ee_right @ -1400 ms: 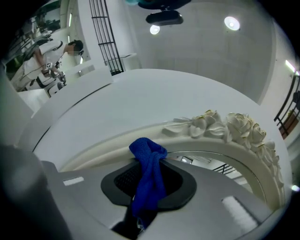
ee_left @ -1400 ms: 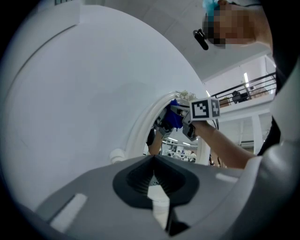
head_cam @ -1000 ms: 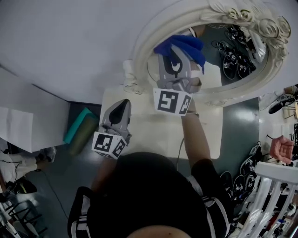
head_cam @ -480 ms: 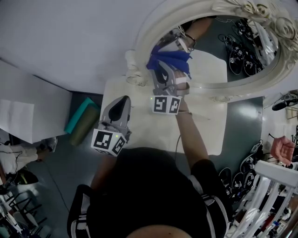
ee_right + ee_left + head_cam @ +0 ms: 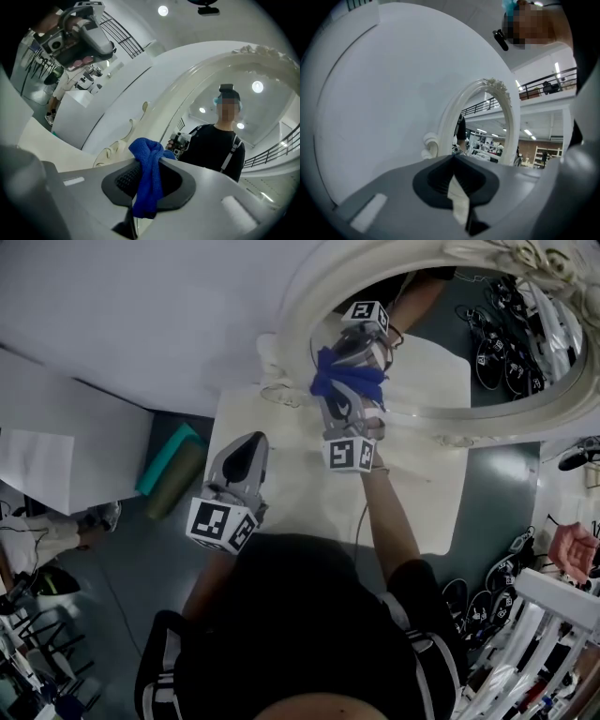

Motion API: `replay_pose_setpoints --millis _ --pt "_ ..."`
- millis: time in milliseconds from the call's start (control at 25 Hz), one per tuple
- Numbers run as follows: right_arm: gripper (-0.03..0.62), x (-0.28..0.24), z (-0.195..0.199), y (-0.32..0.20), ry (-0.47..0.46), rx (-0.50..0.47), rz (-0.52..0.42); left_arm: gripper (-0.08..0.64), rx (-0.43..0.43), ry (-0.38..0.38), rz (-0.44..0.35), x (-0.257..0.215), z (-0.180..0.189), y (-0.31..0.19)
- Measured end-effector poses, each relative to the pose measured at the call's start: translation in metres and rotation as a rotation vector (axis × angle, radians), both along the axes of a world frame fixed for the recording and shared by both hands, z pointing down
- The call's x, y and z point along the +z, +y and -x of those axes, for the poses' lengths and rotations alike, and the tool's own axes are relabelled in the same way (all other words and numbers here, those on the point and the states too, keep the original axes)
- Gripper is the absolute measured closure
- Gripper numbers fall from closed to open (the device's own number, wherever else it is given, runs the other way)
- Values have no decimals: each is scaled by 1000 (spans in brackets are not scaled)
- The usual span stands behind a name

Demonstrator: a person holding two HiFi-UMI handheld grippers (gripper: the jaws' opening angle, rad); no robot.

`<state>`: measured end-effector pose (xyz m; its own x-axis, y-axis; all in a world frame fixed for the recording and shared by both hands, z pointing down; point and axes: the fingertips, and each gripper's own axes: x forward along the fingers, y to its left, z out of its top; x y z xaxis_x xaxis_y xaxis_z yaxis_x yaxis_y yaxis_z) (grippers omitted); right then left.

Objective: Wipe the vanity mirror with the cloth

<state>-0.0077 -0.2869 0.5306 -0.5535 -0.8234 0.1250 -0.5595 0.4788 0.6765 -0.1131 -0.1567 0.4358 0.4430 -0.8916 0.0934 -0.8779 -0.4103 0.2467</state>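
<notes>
- 2 grippers, 1 cloth, 1 vanity mirror, 1 table.
- Cloth (image 5: 354,379): deep blue, nubby weave, bunched into a knot-like wad. One tail hangs down between the jaws in the right gripper view.
- Right gripper (image 5: 343,397): jaws clamped on the cloth, which bulges out past the tips.
- Cloth wad sits at the glass's lower-left edge, approx 8 o'clock on the oval. It looks pressed to the glass, but contact is hard to confirm from the head view.
- Vanity mirror (image 5: 506,381): oval, upright on the table (image 5: 422,493), at 1 o'clock in the head view. The cream frame (image 5: 295,334) is ornate, w/ scrolls at the base and carved flowers at the crest.
- The glass reflects the right gripper, its marker cube and a person in a black top.
- Left gripper (image 5: 247,448): at 8 o'clock from the right one, well apart from the mirror, over the table's left edge. Jaws meet at the tips, nothing held.
</notes>
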Motion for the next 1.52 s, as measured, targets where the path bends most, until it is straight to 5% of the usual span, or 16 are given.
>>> replay_pose_setpoints --millis 520,960,1120,1360,1520 --pt "535 82 -60 15 -162 -64 276 549 20 -8 49 25 -17 8" --pt "531 107 -81 20 -129 -28 325 549 41 0 38 27 -24 15" --pt "529 84 -84 33 -299 5 347 549 60 2 1 19 -25 16" --pt "528 10 -115 51 -799 56 335 549 85 16 -63 -10 -30 12" --pt "528 -43 -144 63 -1008 117 246 549 106 20 -110 -32 -34 10"
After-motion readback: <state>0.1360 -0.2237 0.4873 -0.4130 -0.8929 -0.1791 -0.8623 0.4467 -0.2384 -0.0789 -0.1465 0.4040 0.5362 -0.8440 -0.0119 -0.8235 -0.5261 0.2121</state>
